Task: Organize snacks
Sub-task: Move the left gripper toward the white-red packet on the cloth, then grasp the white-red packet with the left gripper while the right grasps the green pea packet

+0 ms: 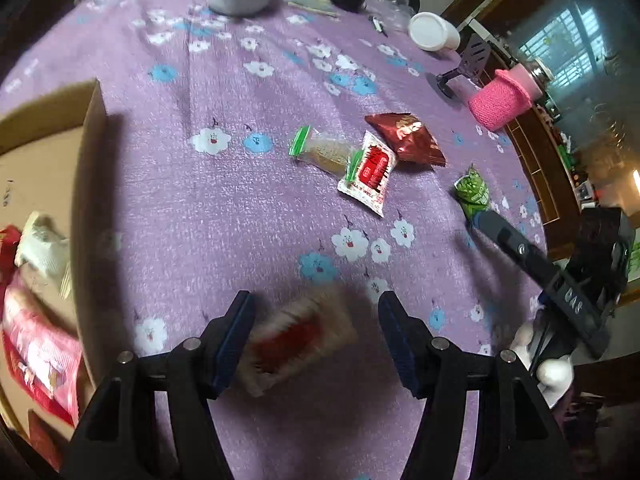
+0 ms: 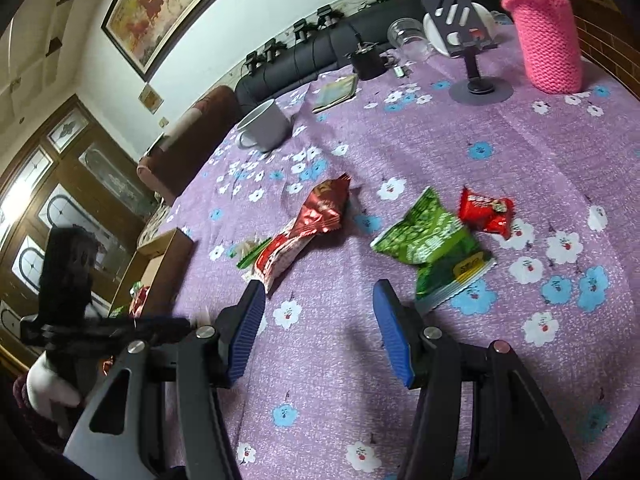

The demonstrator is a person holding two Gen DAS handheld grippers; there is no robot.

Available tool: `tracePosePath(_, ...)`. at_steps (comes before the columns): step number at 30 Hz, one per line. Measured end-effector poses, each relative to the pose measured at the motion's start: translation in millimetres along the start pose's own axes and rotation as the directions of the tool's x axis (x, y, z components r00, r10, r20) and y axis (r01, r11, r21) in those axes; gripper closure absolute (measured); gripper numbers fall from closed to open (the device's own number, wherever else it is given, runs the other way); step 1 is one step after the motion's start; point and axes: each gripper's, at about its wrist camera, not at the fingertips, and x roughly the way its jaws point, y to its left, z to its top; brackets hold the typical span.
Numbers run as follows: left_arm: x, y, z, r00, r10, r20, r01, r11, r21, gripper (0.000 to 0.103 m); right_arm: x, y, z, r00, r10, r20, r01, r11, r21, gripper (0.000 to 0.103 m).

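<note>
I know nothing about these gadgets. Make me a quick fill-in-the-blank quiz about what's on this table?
1. The snacks lie on a flowered cloth whose ground colour is ____.
2. The knitted sleeve on the cup is ____.
3. Snacks already sorted sit inside a ____ box.
4. Between the left gripper's fingers lies a blurred white packet with a ____ patch.

Missing words: purple; pink; cardboard; red
</note>
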Motion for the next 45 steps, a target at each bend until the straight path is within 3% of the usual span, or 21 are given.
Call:
tracePosePath(4, -5, -7, -6, 0.995, 0.058, 0.078, -0.063, 0.996, 0.060, 0.040, -5, -5, 1, 1.000, -0.009, 0.020, 0.009, 1.000, 0.017, 0.046)
tracePosePath(6, -3, -15, -13, 0.988, 0.116, 0.099, -0.129, 0.982, 0.138, 0.040, -7, -6, 2, 0.999, -0.014, 0.031, 0.013, 1.000, 0.021, 0.046)
tracePosePath(10, 5, -25, -19, 0.985, 0.144, 0.091, -0.162, 0.958, 0.237, 0.040, -13, -14, 6, 0.998, -0.031, 0.058, 0.028, 0.998, 0.048, 0.046)
tracePosePath(14, 8, -21, -23, 0.992, 0.110, 0.054, -0.120, 0.964, 0.235, 0.040, -13, -19, 7, 0.997, -0.042, 0.060, 0.038, 0.997, 0.068, 0.045)
tracePosePath(18, 2, -28, -39, 1.000, 0.015, 0.020, -0.020, 0.972, 0.234, 0.040, -14, -19, 7, 0.997, -0.045, 0.062, 0.041, 0.997, 0.064, 0.045)
tracePosePath(19, 1, -33, -44, 1.000, 0.017, 0.024, -0.023, 0.967, 0.252, 0.040, -14, -19, 7, 0.997, -0.046, 0.064, 0.042, 0.997, 0.063, 0.045)
tracePosePath(22, -1, -46, -53, 0.996, 0.054, 0.065, -0.072, 0.941, 0.330, 0.039, -17, -21, 8, 0.996, -0.049, 0.073, 0.044, 0.997, 0.069, 0.045)
tracePosePath(28, 18, -69, -62, 0.976, 0.163, 0.143, -0.214, 0.829, 0.517, 0.037, -23, -31, 9, 0.993, -0.066, 0.094, 0.056, 0.993, 0.103, 0.045)
tracePosePath(32, 18, -69, -60, 0.983, 0.123, 0.137, -0.176, 0.851, 0.495, 0.038, -34, -43, 12, 0.987, -0.091, 0.135, 0.073, 0.988, 0.137, 0.046)
tracePosePath(34, 17, -71, -60, 0.988, 0.086, 0.125, -0.137, 0.862, 0.488, 0.066, -40, -54, 14, 0.983, -0.103, 0.154, 0.075, 0.981, 0.179, 0.045)
tracePosePath(39, 15, -75, -62, 0.986, 0.080, 0.147, -0.139, 0.878, 0.457, 0.066, -42, -74, 15, 0.982, -0.114, 0.153, 0.071, 0.963, 0.260, 0.045)
tracePosePath(45, 1, -71, -68, 0.985, 0.030, 0.171, -0.098, 0.909, 0.404, 0.066, -35, -57, 19, 0.982, -0.137, 0.127, 0.112, 0.976, 0.184, 0.045)
